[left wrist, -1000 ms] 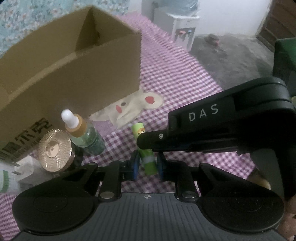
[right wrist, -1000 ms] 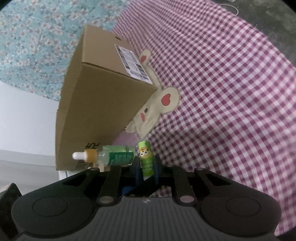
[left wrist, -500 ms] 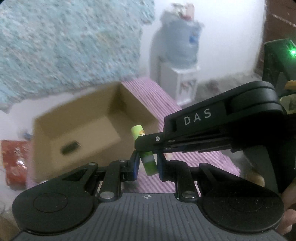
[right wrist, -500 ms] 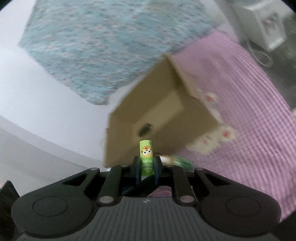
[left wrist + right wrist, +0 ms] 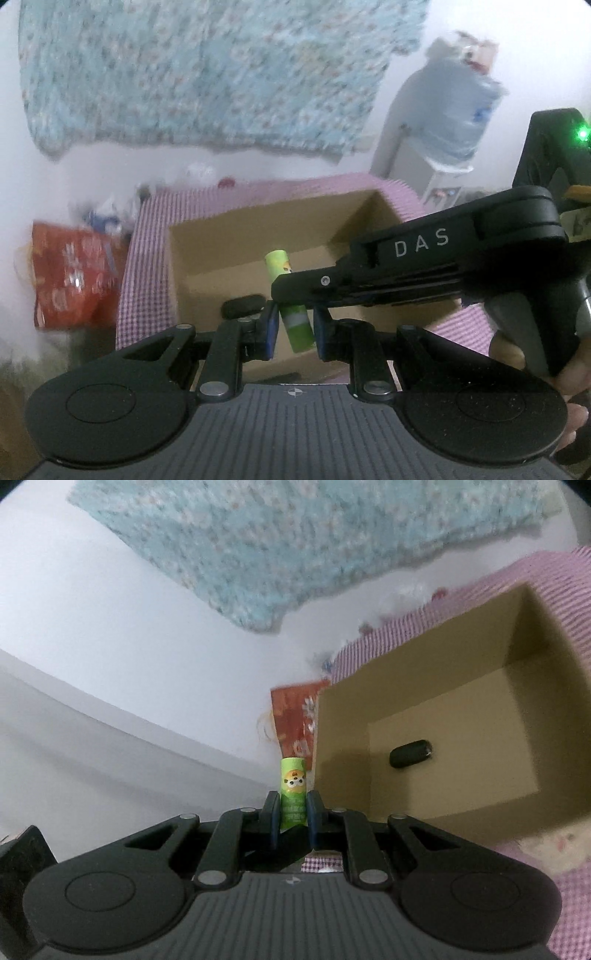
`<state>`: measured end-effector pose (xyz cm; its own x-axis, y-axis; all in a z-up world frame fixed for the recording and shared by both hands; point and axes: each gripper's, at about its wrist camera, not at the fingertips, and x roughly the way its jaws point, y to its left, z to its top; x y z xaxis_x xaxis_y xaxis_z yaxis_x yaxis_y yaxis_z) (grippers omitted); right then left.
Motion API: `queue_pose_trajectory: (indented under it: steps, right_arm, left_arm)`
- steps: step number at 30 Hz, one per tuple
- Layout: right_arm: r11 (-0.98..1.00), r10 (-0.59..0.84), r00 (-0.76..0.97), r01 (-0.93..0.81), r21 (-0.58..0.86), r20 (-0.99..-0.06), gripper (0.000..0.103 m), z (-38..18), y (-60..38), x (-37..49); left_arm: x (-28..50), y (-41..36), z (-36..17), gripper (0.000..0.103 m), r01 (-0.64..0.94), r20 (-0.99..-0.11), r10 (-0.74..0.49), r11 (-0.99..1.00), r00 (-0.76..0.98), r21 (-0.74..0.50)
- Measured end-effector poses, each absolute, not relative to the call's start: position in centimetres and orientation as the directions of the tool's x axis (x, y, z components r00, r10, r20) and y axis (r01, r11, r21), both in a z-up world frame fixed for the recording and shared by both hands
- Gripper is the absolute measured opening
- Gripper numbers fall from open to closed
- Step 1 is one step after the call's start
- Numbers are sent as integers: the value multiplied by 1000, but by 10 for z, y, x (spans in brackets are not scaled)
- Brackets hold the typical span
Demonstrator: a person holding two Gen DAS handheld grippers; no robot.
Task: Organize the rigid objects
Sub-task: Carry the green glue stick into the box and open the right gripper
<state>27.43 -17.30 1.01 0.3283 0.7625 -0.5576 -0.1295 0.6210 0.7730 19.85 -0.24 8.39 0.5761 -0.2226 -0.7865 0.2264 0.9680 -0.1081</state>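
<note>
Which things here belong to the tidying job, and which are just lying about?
Part of the job: green tube, cardboard box, black object in the box, right claw, left claw.

Lying about: red bag, water bottle, checked cloth.

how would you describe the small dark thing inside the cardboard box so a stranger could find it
Find the open brown cardboard box on the pink checked cloth. On its bare floor lies a small black rounded oblong object, flat on its side. It is the only thing inside; the green tube is outside, held in the right gripper.
</note>
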Motion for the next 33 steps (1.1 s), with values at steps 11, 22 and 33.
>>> queue_pose_trajectory:
  steps: [11,22,33]
  right_arm:
    - [682,728,120,-20,731,-675,17,-64,-119,348]
    - [699,711,89,12,715,-697,18,-81,-120,361]
    - [834,521,-138,-124,537,-842,21,-64,-132,332]
  left_arm:
    - [242,34,18,21,176,-882,-151,981,447,-78]
    - [242,48,22,26,176,-853,-151,982,500,-70]
    - [228,88,42,42,147,-794,-281,959,539,-241]
